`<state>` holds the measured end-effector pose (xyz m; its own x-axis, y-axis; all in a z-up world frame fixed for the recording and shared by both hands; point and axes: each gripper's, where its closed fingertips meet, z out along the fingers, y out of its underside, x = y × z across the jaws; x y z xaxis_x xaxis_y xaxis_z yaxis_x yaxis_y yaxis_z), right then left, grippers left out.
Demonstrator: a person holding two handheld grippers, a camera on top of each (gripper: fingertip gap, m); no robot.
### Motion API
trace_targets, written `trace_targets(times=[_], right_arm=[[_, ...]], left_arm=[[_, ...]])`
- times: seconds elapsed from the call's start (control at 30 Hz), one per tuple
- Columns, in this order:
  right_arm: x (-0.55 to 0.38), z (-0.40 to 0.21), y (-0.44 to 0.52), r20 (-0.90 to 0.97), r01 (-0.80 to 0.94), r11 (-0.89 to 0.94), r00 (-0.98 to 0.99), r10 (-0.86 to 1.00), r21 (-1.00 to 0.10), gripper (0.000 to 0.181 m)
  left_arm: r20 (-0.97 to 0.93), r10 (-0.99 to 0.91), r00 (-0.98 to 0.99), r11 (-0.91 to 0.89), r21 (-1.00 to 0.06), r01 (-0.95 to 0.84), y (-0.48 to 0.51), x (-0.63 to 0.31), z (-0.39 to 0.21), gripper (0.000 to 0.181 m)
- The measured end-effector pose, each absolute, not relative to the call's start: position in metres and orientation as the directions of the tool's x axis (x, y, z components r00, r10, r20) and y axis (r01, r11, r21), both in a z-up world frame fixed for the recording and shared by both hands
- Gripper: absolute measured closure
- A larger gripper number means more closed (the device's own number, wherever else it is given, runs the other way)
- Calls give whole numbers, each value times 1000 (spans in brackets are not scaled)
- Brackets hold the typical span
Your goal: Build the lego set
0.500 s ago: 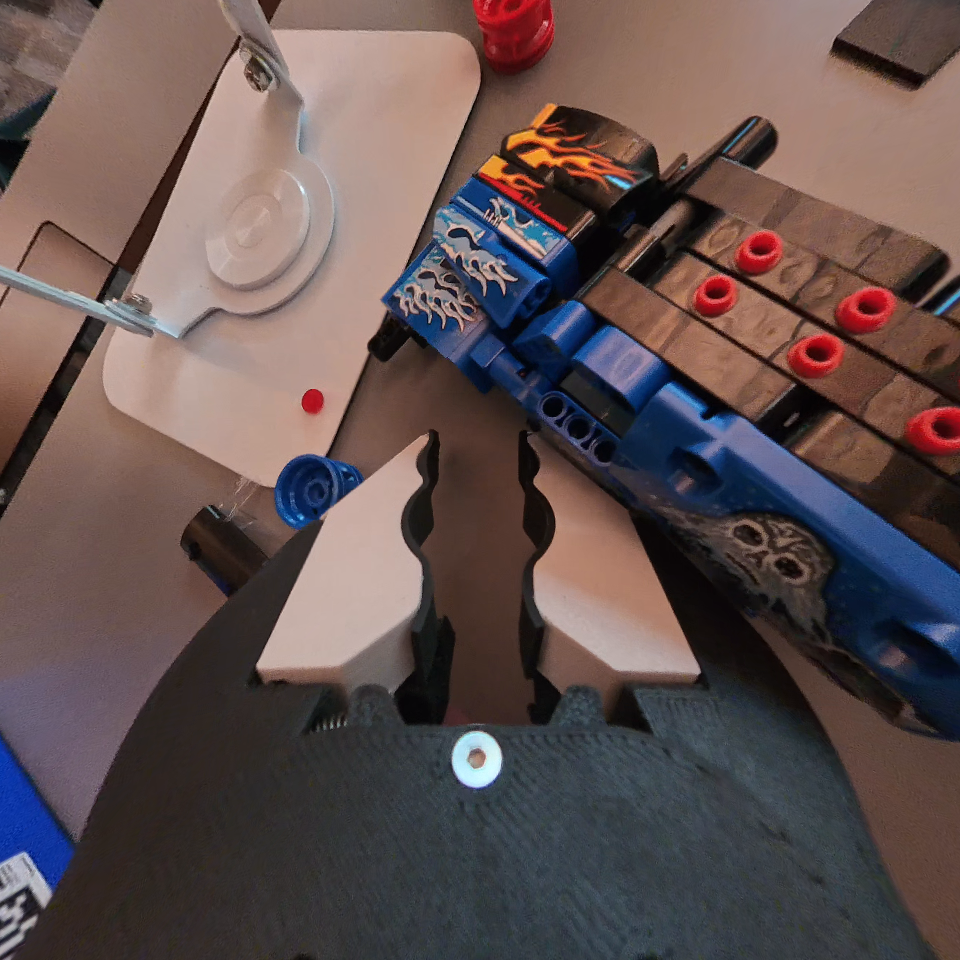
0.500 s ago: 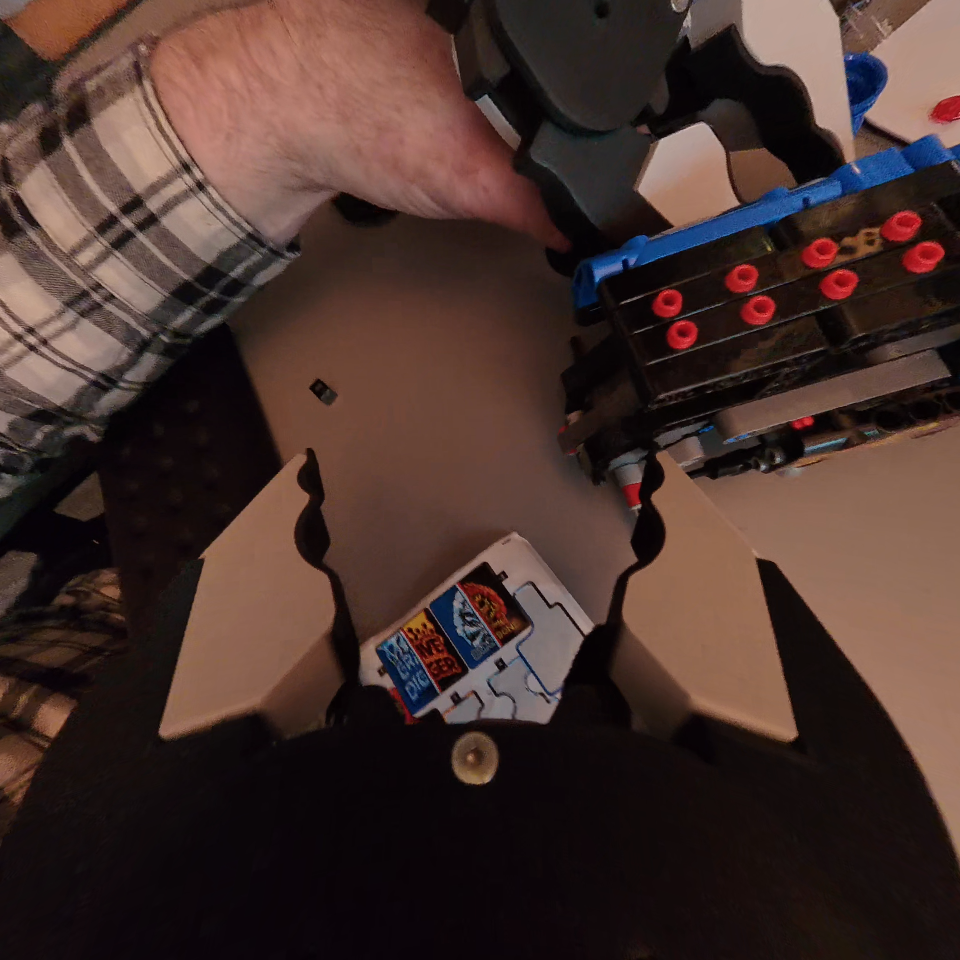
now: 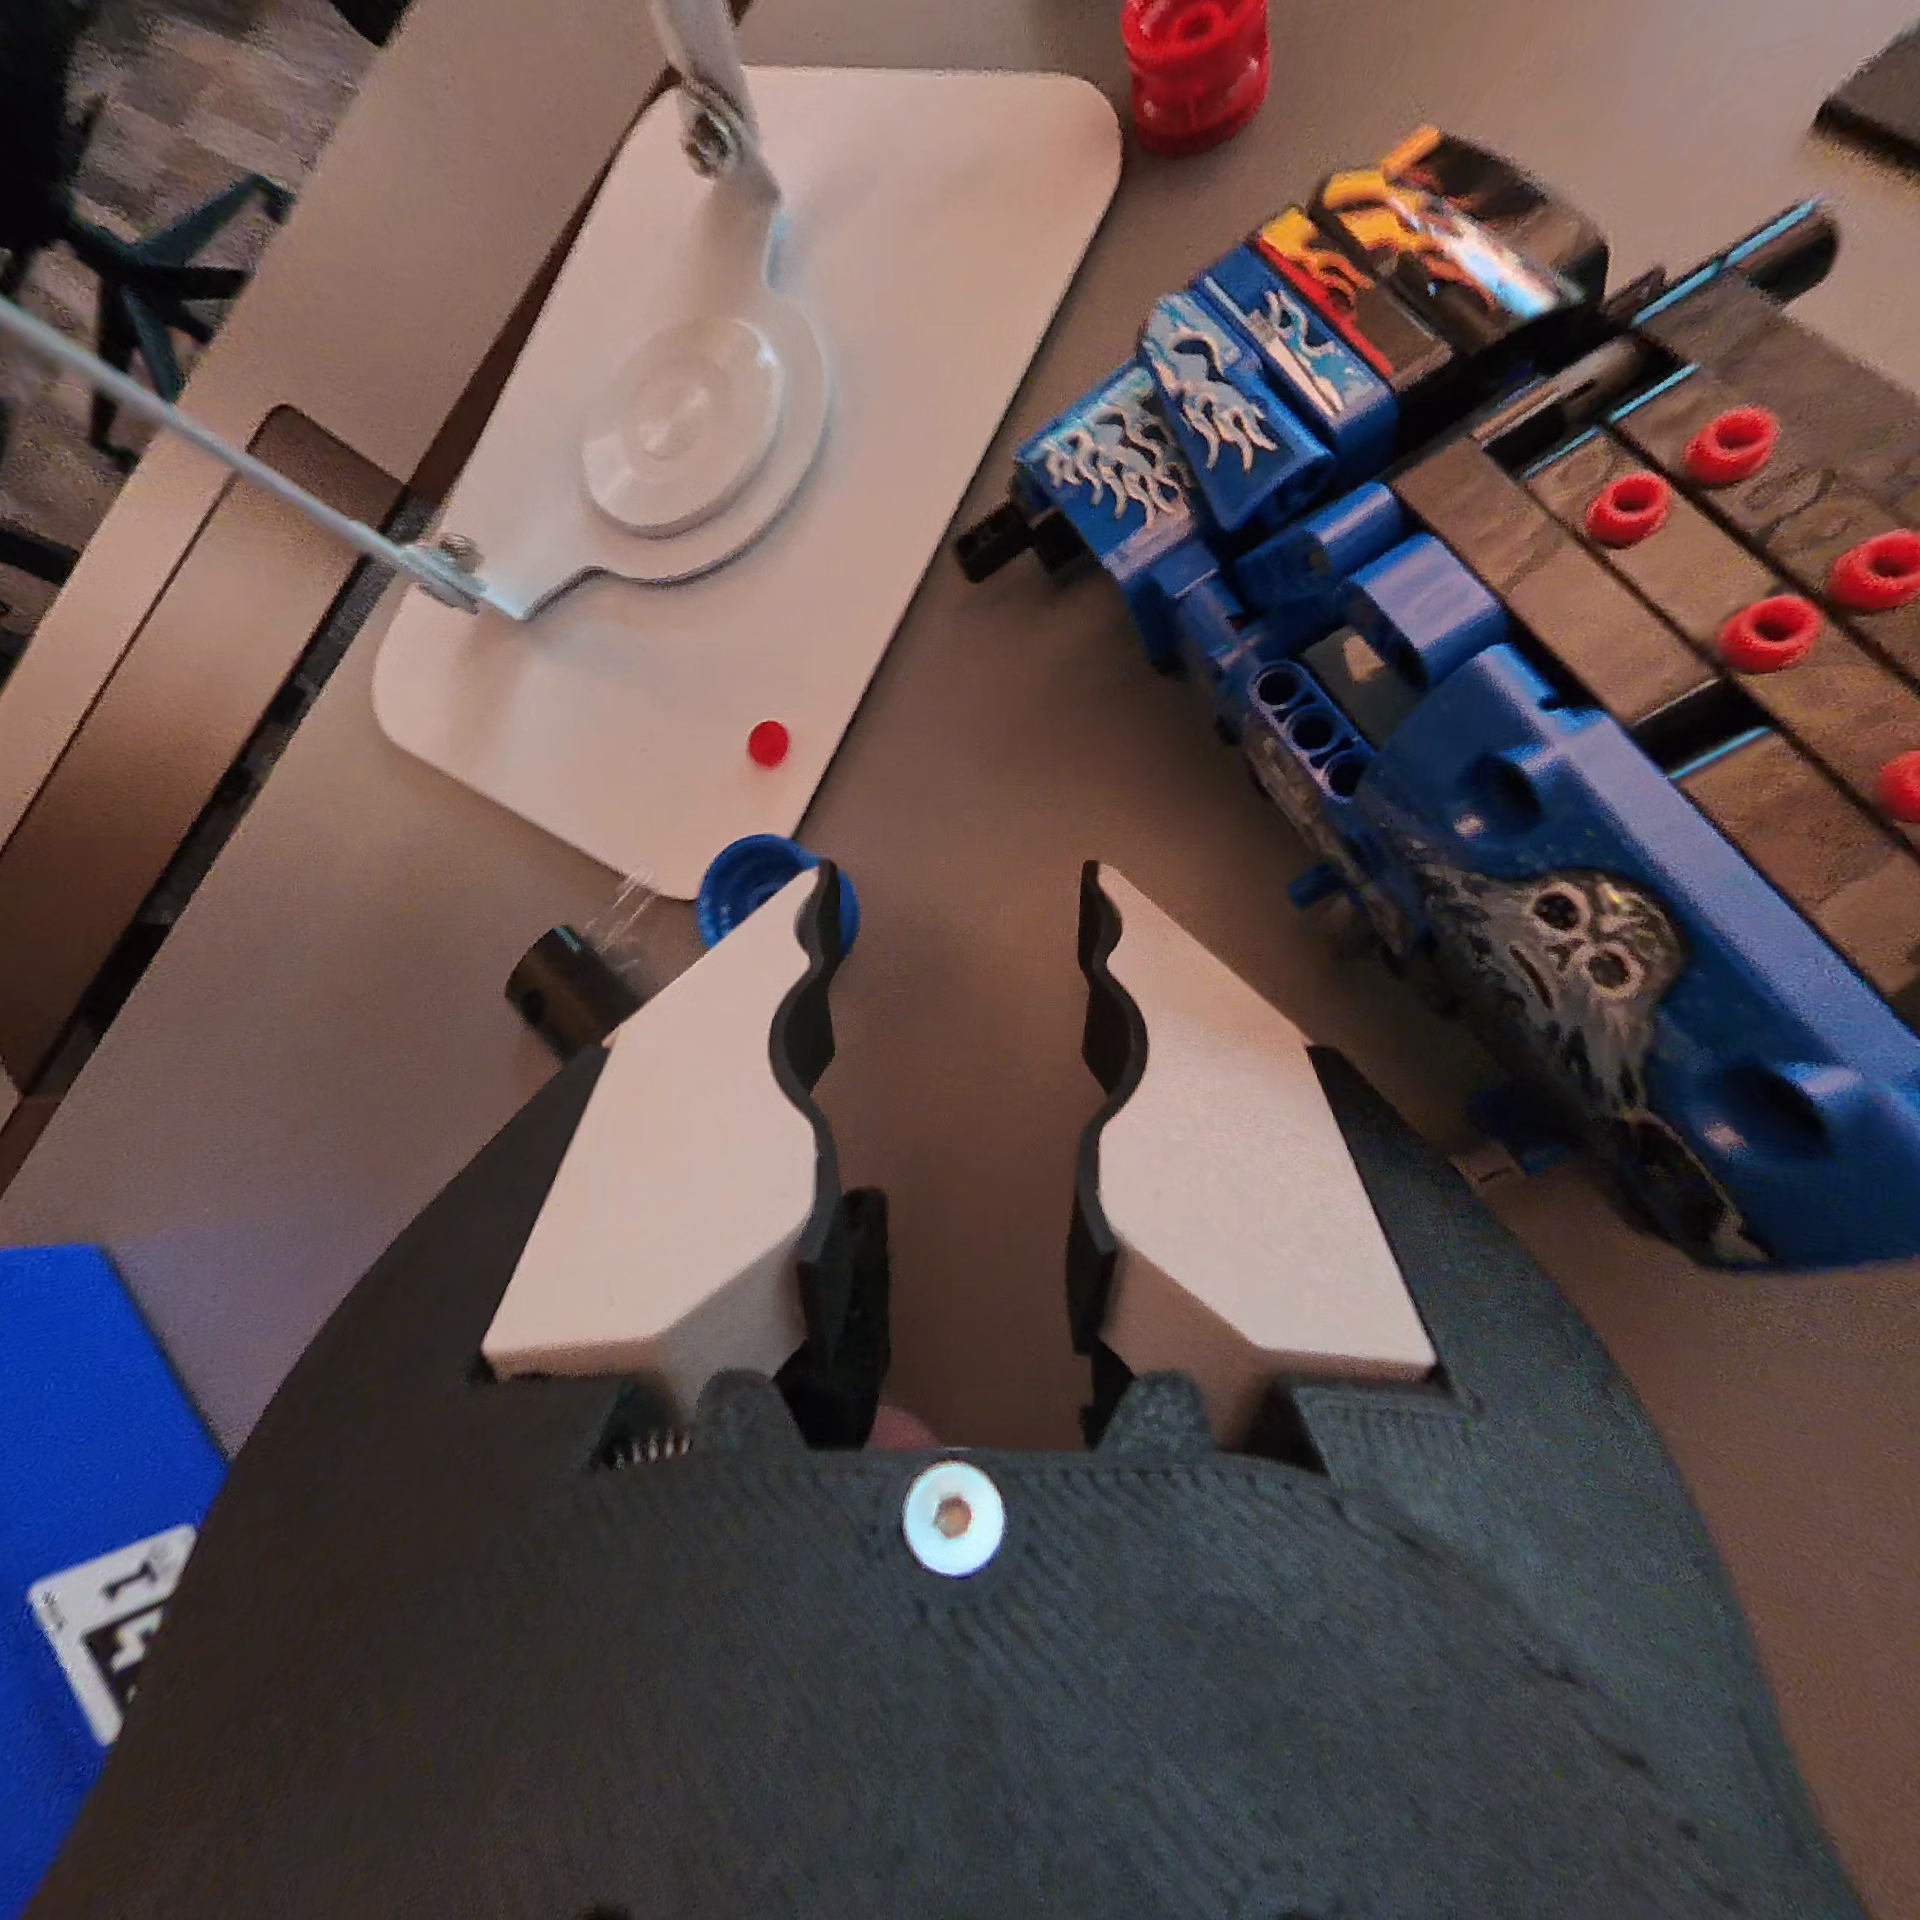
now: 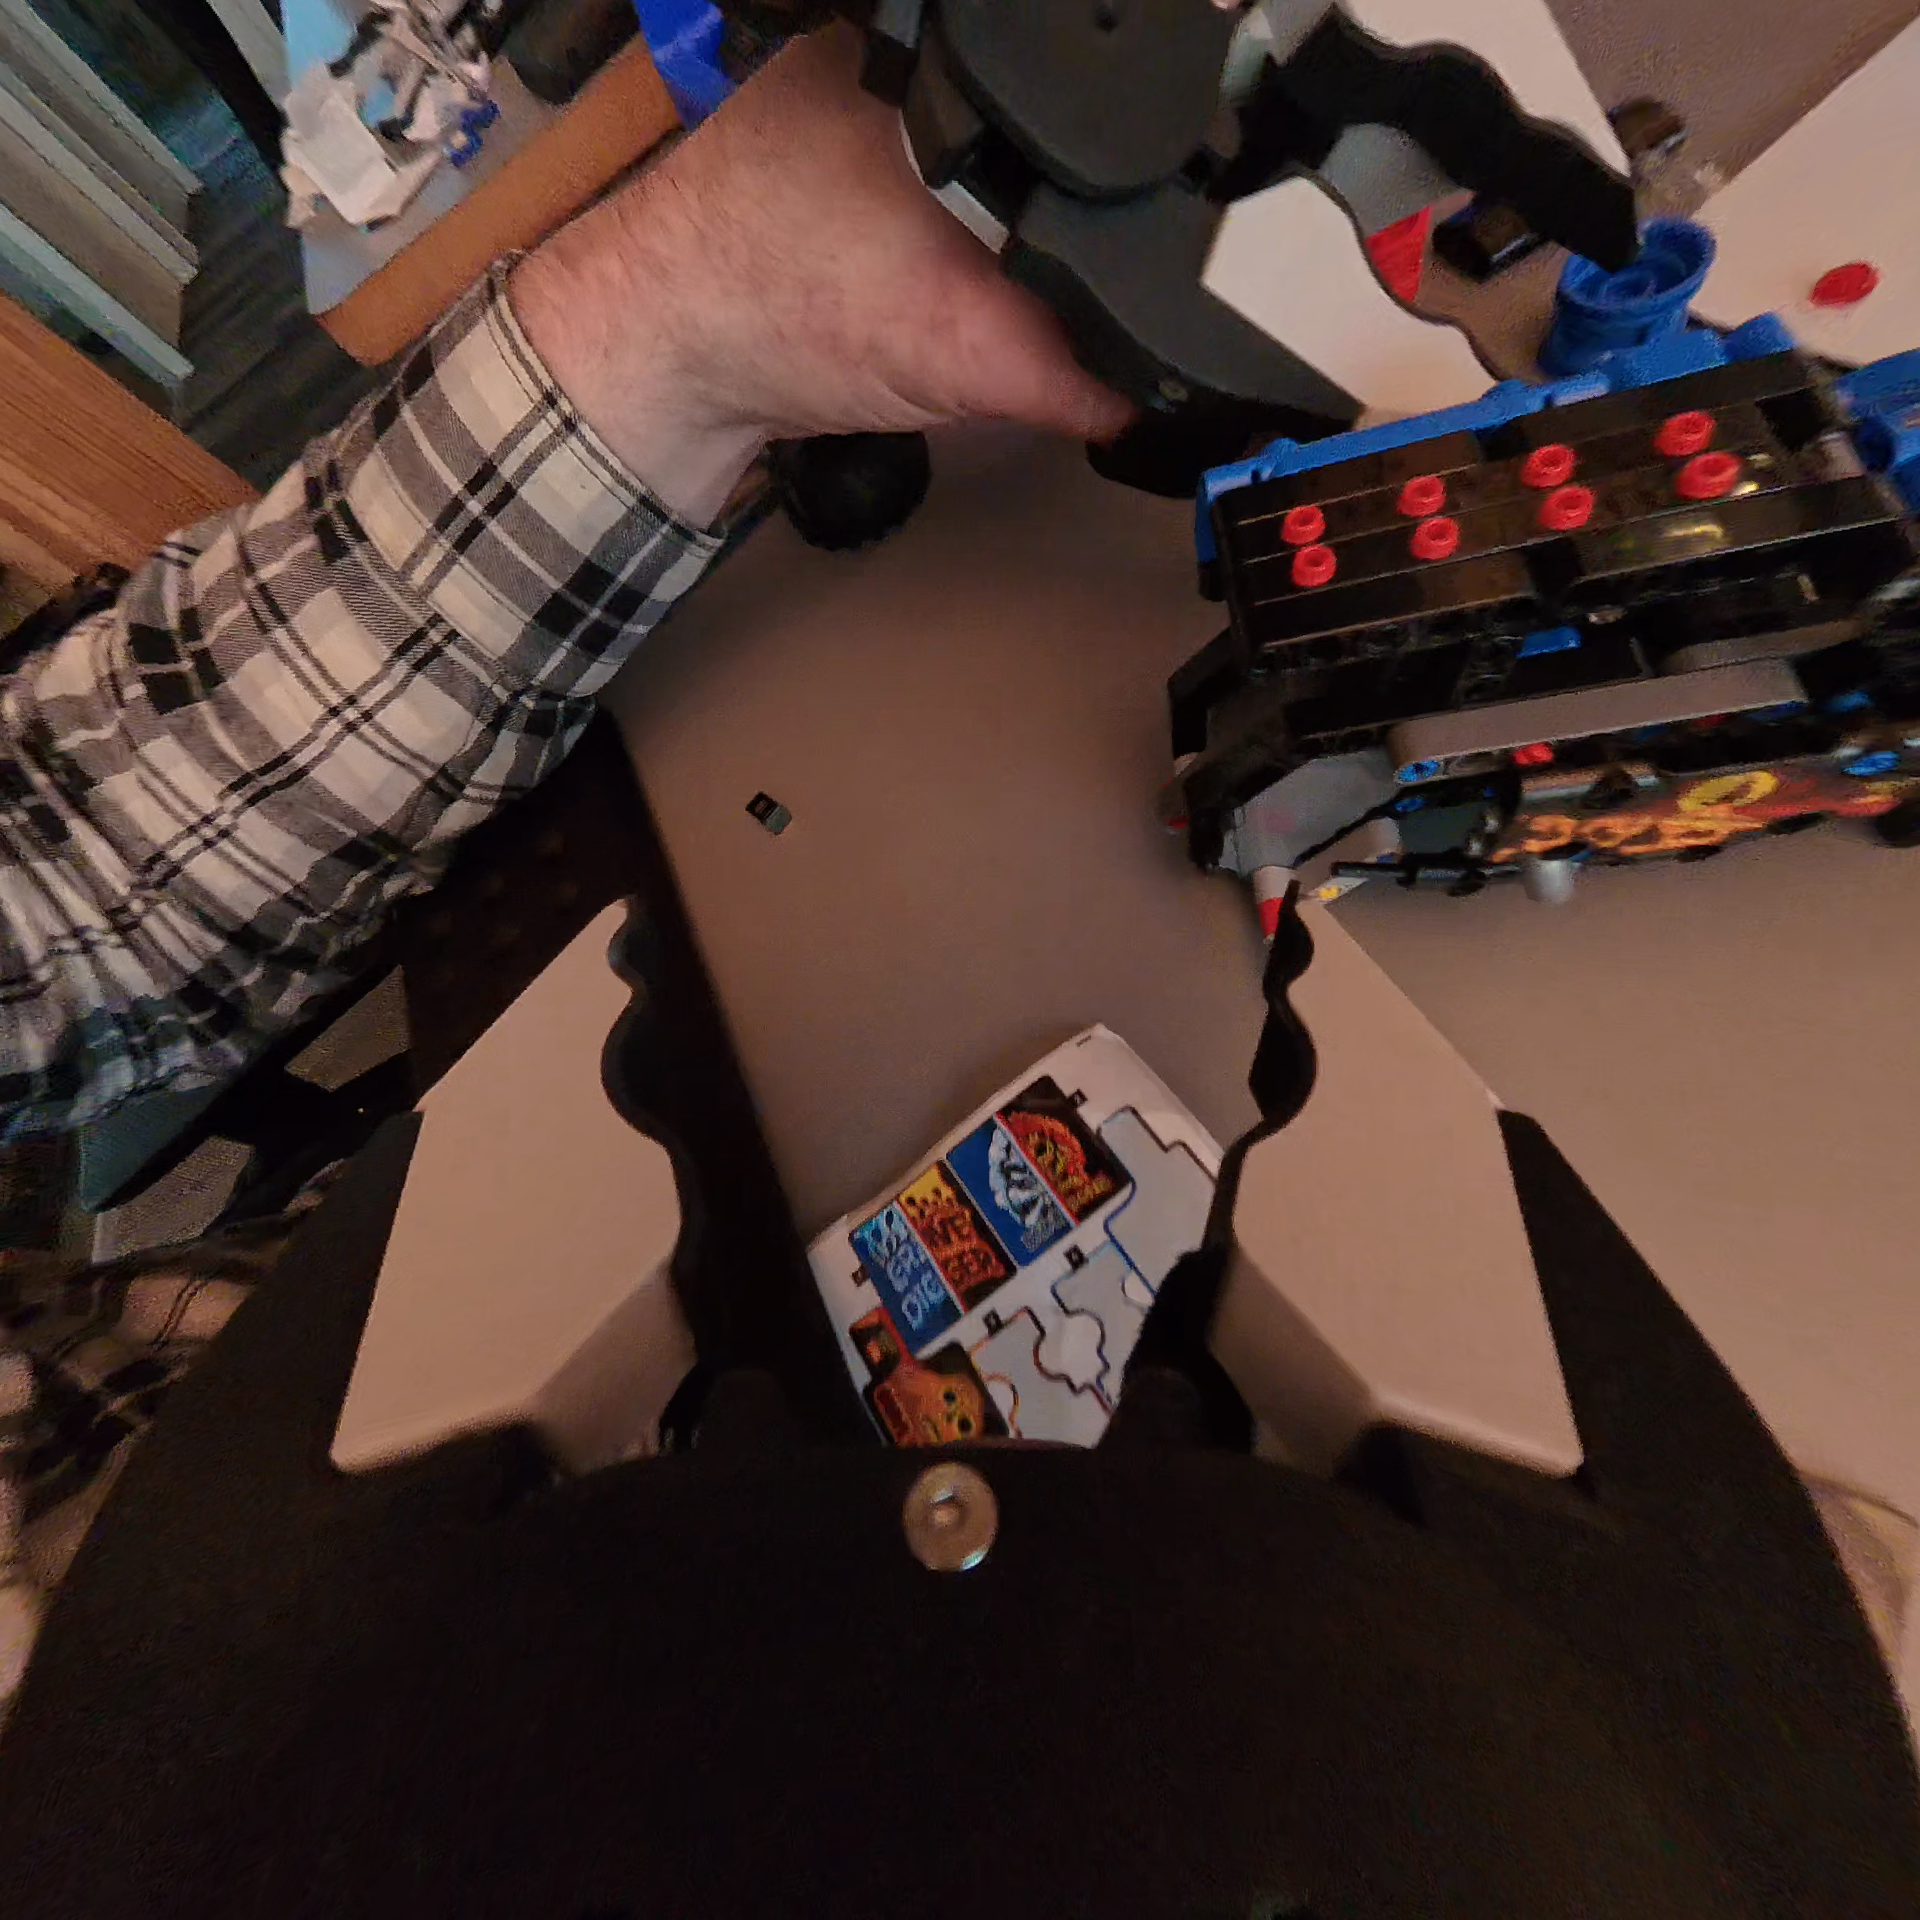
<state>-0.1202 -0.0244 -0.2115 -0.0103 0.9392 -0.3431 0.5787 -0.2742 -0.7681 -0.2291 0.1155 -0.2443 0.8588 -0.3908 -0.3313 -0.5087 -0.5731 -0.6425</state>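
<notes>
My left hand-held gripper (image 3: 954, 904) is released, its jaws parted over bare grey desk (image 3: 935, 727) with nothing between them. Its left fingertip (image 3: 821, 914) overlaps a small round blue plastic hub (image 3: 743, 883) lying just off the corner of a white rounded base plate (image 3: 935, 260). The half-built blue and black brick truck with red pins and flame stickers (image 3: 1507, 665) lies on the desk to the right of the jaws, near but apart from them. A small red ribbed wheel hub (image 3: 1195, 62) stands beyond it. My right hand-held gripper (image 4: 961, 935) is also released, spread wide and empty above a white sticker sheet with colourful decals (image 4: 1029, 1236). From this side I see the truck (image 4: 1558, 582) at upper right.
</notes>
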Motion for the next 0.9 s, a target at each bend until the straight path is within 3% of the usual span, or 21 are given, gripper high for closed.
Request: trace_targets(times=[0.13,0.2,0.33,0.6,0.7,0.9], right_arm=[[-91,-193,-10,-268,545,-214,-21,963,-810,78],[-67,-183,9,-194,532,-162,-3,981,-831,94],[5,-174,90,-16,546,-112,176,984,-830,120],[165,-169,252,50,523,-289,541,839,-802,151],[182,-191,274,1,542,-359,553,833,-759,151],[183,-248,296,21,656,-391,527,849,-646,151]], left_arm=[[-292,-346,892,-534,-720,-443,107,-230,-215,130],[-262,-339,903,-506,-758,-410,101,-227,-200,124],[-178,-388,904,-445,-823,-353,88,-203,-176,110],[-141,-483,864,-434,-818,-376,72,-145,-174,88],[-177,-471,864,-462,-785,-413,74,-135,-183,80],[-259,-434,863,-508,-720,-472,82,-130,-207,79]])
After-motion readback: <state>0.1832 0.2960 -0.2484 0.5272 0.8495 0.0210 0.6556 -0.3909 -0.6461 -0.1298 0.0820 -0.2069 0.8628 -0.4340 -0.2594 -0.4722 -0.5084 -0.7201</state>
